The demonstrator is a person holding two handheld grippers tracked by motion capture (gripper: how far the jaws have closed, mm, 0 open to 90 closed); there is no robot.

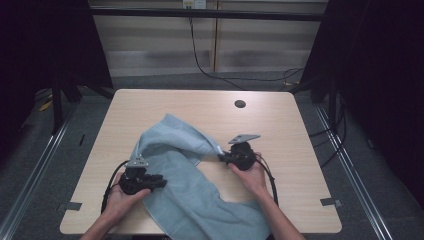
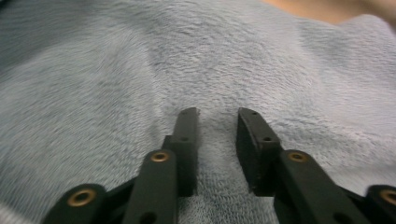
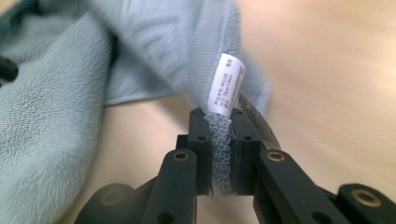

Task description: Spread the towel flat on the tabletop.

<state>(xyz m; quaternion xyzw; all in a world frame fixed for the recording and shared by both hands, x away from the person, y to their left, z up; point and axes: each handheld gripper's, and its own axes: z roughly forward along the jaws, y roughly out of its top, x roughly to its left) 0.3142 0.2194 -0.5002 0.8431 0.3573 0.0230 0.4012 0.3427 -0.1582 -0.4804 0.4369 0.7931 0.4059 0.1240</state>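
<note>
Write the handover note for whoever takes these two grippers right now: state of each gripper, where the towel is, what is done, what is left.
Right gripper: shut on the hemmed edge of the towel, just below its white label, holding that corner slightly off the table.
Left gripper: jaws apart, pointed into the towel's pile, nothing pinched between the pads; in the high view it sits at the towel's left edge.
Towel: crumpled diagonally across the table, one part trailing to the near edge.
Done: one corner secured.
Left: probably grip a second edge with the left gripper, then spread or fold the towel; no neat fold is formed yet.
</note>
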